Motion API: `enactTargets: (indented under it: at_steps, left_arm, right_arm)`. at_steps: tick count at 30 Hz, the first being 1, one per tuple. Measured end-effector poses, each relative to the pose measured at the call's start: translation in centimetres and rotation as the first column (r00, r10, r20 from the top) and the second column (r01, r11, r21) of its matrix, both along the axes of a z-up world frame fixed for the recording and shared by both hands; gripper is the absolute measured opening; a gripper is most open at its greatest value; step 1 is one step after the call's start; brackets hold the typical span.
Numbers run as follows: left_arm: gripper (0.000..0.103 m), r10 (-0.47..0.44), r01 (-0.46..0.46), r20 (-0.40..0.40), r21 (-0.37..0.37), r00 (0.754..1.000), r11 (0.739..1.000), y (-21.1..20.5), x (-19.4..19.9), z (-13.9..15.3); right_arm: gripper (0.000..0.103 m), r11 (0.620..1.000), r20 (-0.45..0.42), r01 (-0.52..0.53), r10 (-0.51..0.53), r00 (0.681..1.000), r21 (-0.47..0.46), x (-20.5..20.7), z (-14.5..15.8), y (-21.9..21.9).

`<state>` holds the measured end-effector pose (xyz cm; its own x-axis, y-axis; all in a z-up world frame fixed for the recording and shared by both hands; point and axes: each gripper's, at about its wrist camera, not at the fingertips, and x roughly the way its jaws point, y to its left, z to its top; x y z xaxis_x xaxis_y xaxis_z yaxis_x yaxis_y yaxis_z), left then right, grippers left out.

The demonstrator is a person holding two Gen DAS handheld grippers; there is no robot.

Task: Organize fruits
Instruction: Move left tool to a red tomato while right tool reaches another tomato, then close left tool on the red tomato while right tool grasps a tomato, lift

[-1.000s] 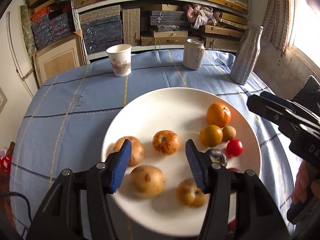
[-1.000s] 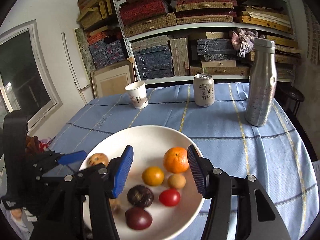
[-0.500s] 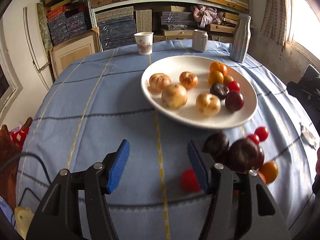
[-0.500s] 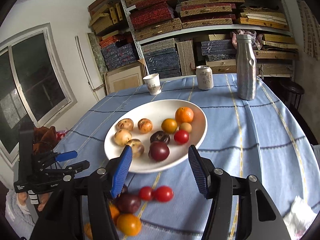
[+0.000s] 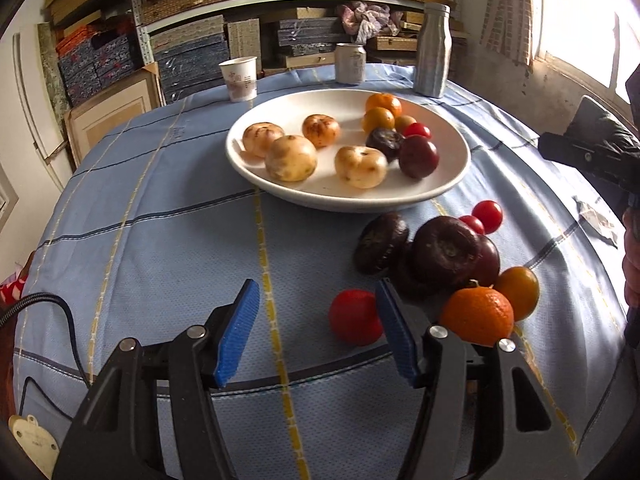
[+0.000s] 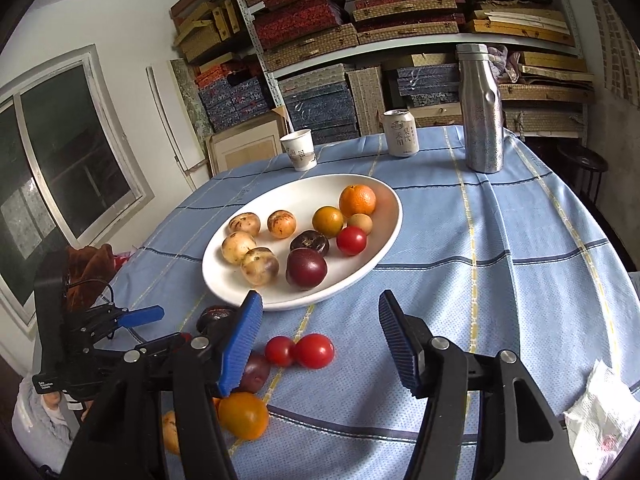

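We can make out red Chinese characters on the white paper cup and dark ones on the pale drink can, too small to read; the black body of the left gripper, seen from the right wrist view, carries white lettering that begins "Data".

We see both grippers tilted down over the blue checked tablecloth. The left gripper has its blue pads parted with only cloth between them; a red round fruit lies just beside its right pad. The right gripper is also spread and empty, two red cherry tomatoes showing on the cloth between its pads.

The white oval plate holds tan, orange, dark purple and red fruits. Loose dark purple fruits, a bright orange tangerine and a yellow-orange fruit lie clustered near the table's front edge. We find bare cloth left of the plate and to its right, before the dented silver metal bottle.
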<state>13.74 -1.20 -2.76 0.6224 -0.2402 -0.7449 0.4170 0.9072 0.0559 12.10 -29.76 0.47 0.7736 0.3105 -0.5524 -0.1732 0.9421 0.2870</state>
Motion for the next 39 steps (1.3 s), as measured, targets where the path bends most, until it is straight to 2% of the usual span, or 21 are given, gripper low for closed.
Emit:
enactTargets:
  at_steps: [4,9,11,17,24,31,39]
  left_arm:
    - [0.058,-0.066,0.066,-0.027,0.008,0.997,0.998,-1.2,-0.6,-0.6]
    - [0.037,-0.125,0.124,-0.057,-0.018,0.990,0.992,-1.8,-0.9,-1.0]
    - [0.033,-0.143,0.140,-0.078,-0.032,0.987,0.990,-2.0,-0.9,-1.2]
    - [0.029,-0.139,0.136,-0.121,-0.034,0.983,0.990,-2.0,-0.9,-1.9]
    - [0.029,-0.032,0.032,-0.059,-0.004,0.998,0.999,-0.1,-0.8,-0.8]
    - [0.029,-0.035,0.035,-0.041,-0.005,0.999,0.999,0.0,-1.0,-0.2]
    - [0.029,-0.046,0.046,-0.042,0.000,0.998,0.999,-0.3,-1.2,-0.3]
  right_arm:
    - [0.061,1.000,-0.002,-0.006,0.006,1.000,-0.007,-0.2,-0.1,0.1]
    - [0.061,1.000,-0.013,-0.004,0.004,1.000,-0.011,0.1,-0.3,0.1]
    - [0.061,1.000,-0.021,-0.004,0.004,1.000,-0.013,0.2,-0.5,0.1]
    - [0.061,0.999,-0.031,0.010,-0.011,0.999,-0.031,0.3,-0.9,-0.2]
    - [0.061,0.997,-0.108,-0.011,0.003,0.994,-0.072,1.5,-2.7,0.6]
    - [0.050,0.991,-0.169,-0.064,0.044,0.985,-0.115,2.3,-4.5,2.5]
    - [0.036,0.993,-0.213,-0.100,0.084,0.974,-0.065,3.0,-5.4,2.9]
